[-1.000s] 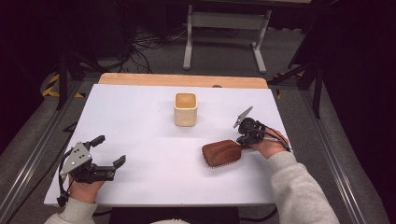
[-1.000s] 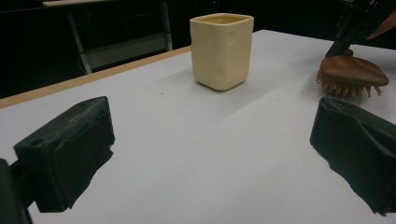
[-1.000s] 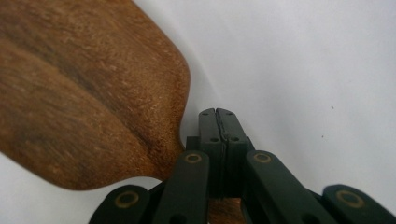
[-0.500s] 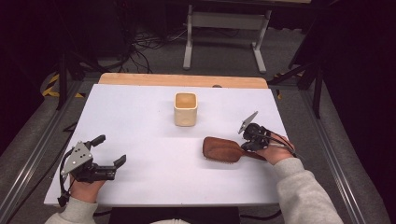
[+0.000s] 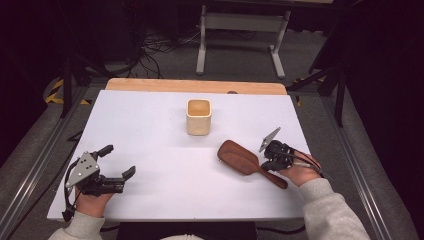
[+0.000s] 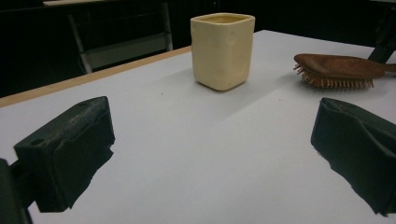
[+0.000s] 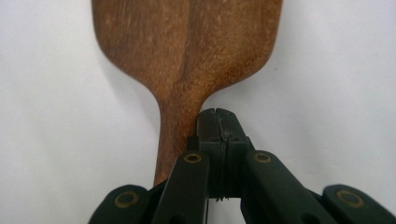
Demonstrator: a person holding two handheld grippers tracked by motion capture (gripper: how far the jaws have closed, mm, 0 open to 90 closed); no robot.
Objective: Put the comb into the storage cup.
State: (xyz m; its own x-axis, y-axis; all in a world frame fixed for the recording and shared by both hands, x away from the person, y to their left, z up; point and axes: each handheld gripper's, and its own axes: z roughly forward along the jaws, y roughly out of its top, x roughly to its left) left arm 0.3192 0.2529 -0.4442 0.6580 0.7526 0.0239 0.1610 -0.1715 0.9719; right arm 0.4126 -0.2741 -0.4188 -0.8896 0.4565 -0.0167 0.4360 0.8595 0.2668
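Note:
A brown wooden hairbrush lies bristles down on the white table, right of centre, its handle pointing toward the front right. My right gripper is shut, pads pressed together with nothing between them. In the right gripper view its tips rest against the right side of the brush where handle meets head. My left gripper sits open at the front left, well apart from everything. Past its wide-apart jaws in the left gripper view I see the brush side on.
A cream square cup stands upright at the middle back of the table, seen too in the left gripper view. A wooden strip runs along the far edge. Beyond it are a metal stand and floor cables.
The right hand has slid right and slightly toward the front. The brush has swung round, from bunched against the gripper to lying stretched out with its handle at the hand. The left gripper has not moved.

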